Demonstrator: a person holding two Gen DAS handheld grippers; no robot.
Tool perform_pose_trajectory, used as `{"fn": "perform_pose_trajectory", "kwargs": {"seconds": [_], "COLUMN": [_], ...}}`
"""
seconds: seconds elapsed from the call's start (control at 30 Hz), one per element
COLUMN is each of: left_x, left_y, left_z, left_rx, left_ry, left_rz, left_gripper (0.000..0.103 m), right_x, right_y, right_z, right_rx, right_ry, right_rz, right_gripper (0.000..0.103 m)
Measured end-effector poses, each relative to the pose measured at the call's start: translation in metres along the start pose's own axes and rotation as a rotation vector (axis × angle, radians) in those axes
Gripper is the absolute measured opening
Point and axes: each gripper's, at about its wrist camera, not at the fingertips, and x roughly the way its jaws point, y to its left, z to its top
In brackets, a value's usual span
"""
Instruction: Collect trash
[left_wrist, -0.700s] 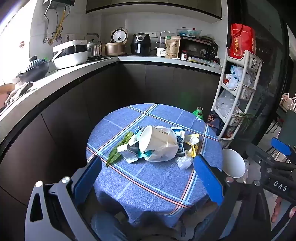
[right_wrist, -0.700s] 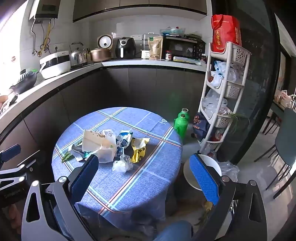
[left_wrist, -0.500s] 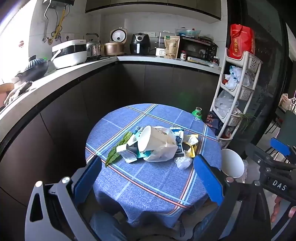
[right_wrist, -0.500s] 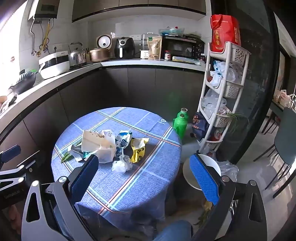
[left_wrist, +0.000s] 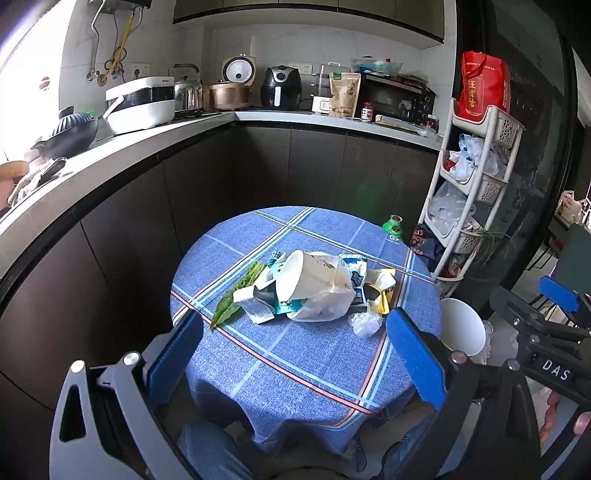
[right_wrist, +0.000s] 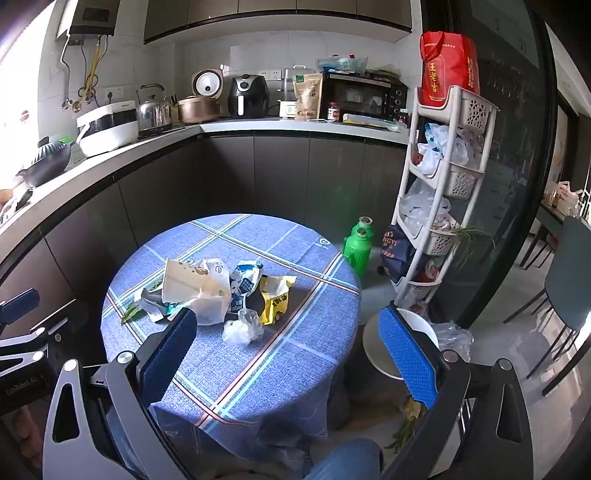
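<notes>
Trash pile (left_wrist: 314, 291) slightly nearer, crumpled, heaped mid-table.

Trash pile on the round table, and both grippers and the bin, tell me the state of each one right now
left gripper: open, empty
right gripper: open, empty
paper cup: tipped on its side
yellow wrapper: crumpled, torn open
plastic wad: balled up
green leaf: flat on the cloth
white bin: open, beside the table

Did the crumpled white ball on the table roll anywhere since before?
No. The crumpled white ball sits in the same spot by the yellow wrapper, against the same tablecloth stripes.
</notes>
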Motion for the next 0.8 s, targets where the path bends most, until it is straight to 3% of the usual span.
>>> {"fn": "perform_pose_trajectory", "kwargs": {"seconds": [0.8], "left_x": [-0.0081], "left_y": [-0.0002], "left_z": [0.0042], "left_rx": [-0.011], "left_ry": [0.001], "left_rz": [-0.010], "left_gripper": [0.099], "right_x": [0.0005], "right_y": [-0.0015], "right_z": [-0.0008], "right_rx": [-0.009], "right_ry": [-0.002], "right_rz": [-0.004], "right_gripper": [0.095]}}
